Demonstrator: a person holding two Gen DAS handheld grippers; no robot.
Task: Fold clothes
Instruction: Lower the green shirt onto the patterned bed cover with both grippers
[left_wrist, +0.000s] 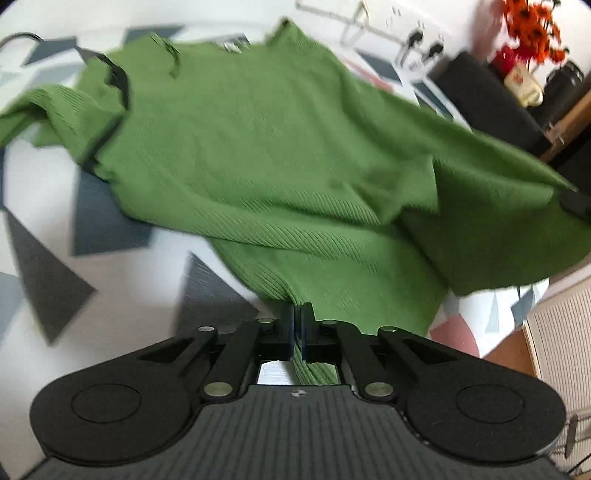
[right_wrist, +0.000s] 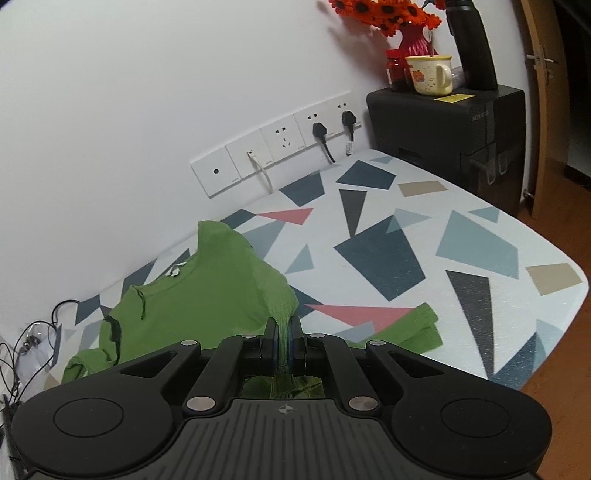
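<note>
Both grippers clench the green ribbed sweater (left_wrist: 266, 155), left gripper (left_wrist: 298, 332) and right gripper (right_wrist: 283, 345) each pinching fabric, its collar near the worktop's (right_wrist: 480, 236) wall edge; carrying both held points level should keep the fold straight.

At twelve o'clock I see a white wall with a row of white wall sockets (right_wrist: 280, 147), two holding black plugs (right_wrist: 319, 131). At two o'clock a black cabinet (right_wrist: 447, 129) carries a cream mug (right_wrist: 430, 75), a red vase of orange flowers (right_wrist: 415, 40) and a black bottle (right_wrist: 472, 48). Below spreads a white sheet with coloured triangles (right_wrist: 424, 236).
</note>
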